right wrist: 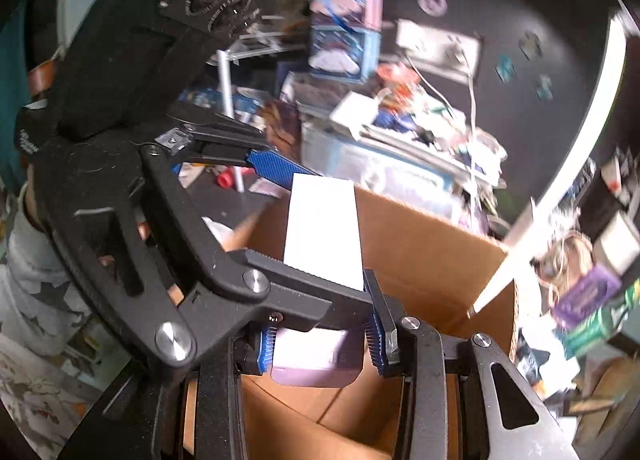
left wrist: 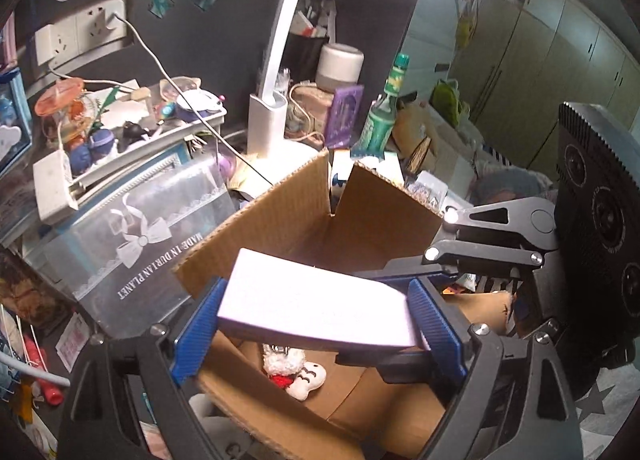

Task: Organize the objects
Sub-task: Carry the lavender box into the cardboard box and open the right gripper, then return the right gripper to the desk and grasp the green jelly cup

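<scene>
Fingers (left wrist: 202,324) grip pale box (left wrist: 312,300) over cardboard box (left wrist: 304,215) w/ plush toy (left wrist: 294,372).

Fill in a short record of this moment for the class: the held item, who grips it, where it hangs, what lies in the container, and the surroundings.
held item: pale lilac box
left gripper: blue pads shut on the box's two ends
right gripper: straddles the box; whether its pads press it cannot be told
position: over the open cardboard box
inside the cardboard box: small plush toy on the bottom
surroundings: white desk lamp, green bottle, cluttered desk
</scene>
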Available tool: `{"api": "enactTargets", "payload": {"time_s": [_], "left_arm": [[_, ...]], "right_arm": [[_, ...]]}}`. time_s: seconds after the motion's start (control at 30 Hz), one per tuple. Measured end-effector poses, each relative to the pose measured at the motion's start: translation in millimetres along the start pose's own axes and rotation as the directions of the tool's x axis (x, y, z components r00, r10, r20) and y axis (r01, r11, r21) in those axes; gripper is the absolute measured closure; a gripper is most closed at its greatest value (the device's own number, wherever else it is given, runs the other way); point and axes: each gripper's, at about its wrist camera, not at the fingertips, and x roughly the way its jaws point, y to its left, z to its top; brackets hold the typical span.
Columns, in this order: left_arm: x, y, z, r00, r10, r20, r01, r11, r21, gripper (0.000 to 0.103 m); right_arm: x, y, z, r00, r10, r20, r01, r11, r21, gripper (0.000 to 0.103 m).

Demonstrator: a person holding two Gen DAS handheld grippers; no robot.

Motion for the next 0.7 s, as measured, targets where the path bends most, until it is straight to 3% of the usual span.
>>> {"api": "enactTargets", "payload": {"time_s": [0.13,0.27,0.47,0.7], "left_arm": [[3.3,-4.5,-0.7,0.999,0.046,-0.017,-0.046,0.999,0.005,0.012],[-10.0,-2.3,-5.9,0.998,0.067,0.007,-0.067,0.998,0.001,0.010],[-52.6,5.4,-26.9,0.992,0.088,0.096,-0.086,0.996,-0.027,0.010],[-103.6,21.6,-74.6,0.969,0.159,0.187,-0.142,0.985,-0.100,0.010]], "right_arm": [[7.0,-6.4,-6.6,0.997,-0.062,-0.055,0.063,0.998,0.030,0.068],[9.5,-4.8,-10.0,0.993,-0.095,-0.071,0.097,0.995,0.023,0.056],[-0.7,17.0,-7.4,0.998,-0.066,-0.024,0.065,0.998,-0.005,0.056],[-13.4,80.8,7.3,0.997,0.012,0.073,-0.004,0.994,-0.108,0.056]]}}
